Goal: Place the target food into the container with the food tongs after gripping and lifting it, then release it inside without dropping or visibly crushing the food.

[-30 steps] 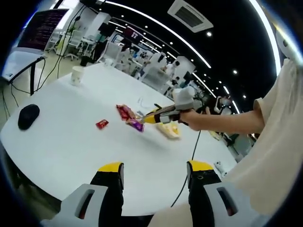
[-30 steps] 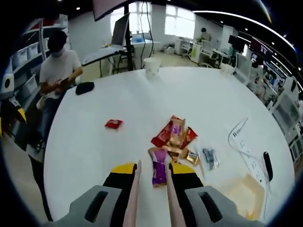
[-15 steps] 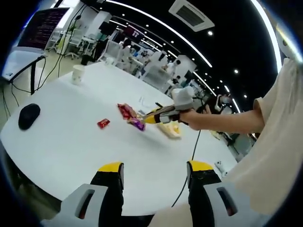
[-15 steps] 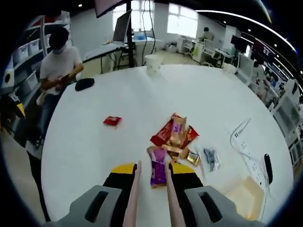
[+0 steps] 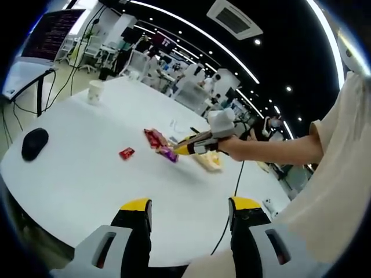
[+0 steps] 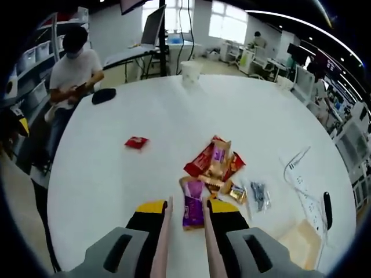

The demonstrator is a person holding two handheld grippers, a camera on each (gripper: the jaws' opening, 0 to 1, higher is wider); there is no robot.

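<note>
Tongs point(image 6: 184, 231) sit clamped between my right gripper point(image 6: 186, 215) jaws, tips straddling the purple snack packet point(image 6: 193, 209) at six o'clock of the wrapper pile point(image 6: 215, 165); whether they pinch it, I cannot tell. The pale container point(image 6: 301, 241) lies at four o'clock on the white table point(image 6: 98, 185). My left gripper point(image 5: 190, 213) hangs spread apart, holding nothing, above the table edge.
</note>
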